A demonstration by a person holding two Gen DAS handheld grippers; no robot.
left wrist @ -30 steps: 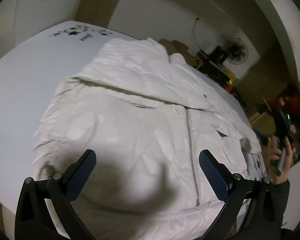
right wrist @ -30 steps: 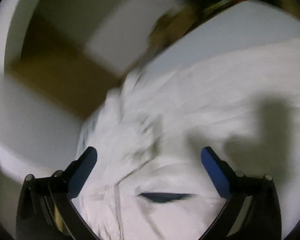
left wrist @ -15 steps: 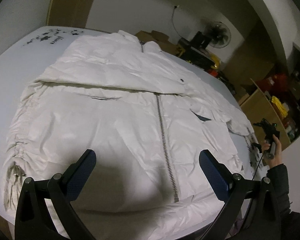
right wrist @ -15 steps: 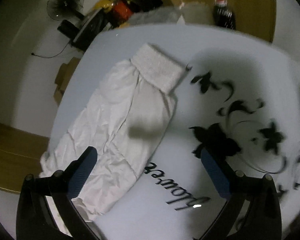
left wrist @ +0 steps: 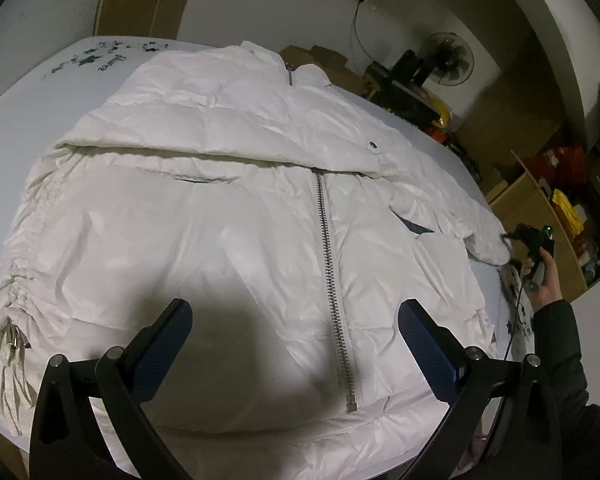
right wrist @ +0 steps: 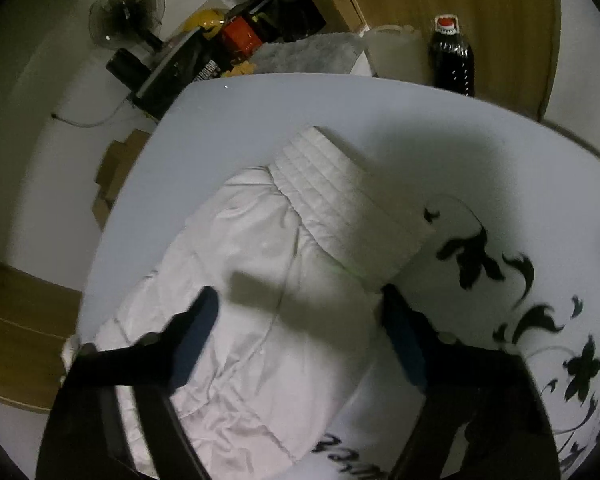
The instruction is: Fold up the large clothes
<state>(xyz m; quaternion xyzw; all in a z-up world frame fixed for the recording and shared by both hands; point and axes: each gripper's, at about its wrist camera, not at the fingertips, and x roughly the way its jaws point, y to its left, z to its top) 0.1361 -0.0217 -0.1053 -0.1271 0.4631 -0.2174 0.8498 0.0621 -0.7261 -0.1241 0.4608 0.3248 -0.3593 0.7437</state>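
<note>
A white puffer jacket (left wrist: 260,240) lies front-up on the white table (left wrist: 24,92), its zipper (left wrist: 332,280) closed. One sleeve is folded across the chest. My left gripper (left wrist: 294,320) hovers open over the hem, beside the zipper, holding nothing. The other sleeve (right wrist: 260,280) stretches out to its quilted cuff (right wrist: 340,208). My right gripper (right wrist: 300,312) straddles that sleeve just behind the cuff. Its jaws are closing with the fabric between them, and the pads do not visibly press on it. In the left wrist view, a hand holds the right gripper (left wrist: 532,248) at the sleeve's end.
Black floral decals (right wrist: 500,264) mark the table beside the cuff. A dark soda bottle (right wrist: 452,56) stands past the table's far edge. A fan (left wrist: 448,60), cardboard boxes (left wrist: 320,56) and a cluttered wooden shelf (left wrist: 540,200) lie beyond the table.
My right gripper has swung from the jacket's body to the sleeve, come down near the cuff, and its jaws have narrowed. My left gripper has shifted slightly along the hem, still open.
</note>
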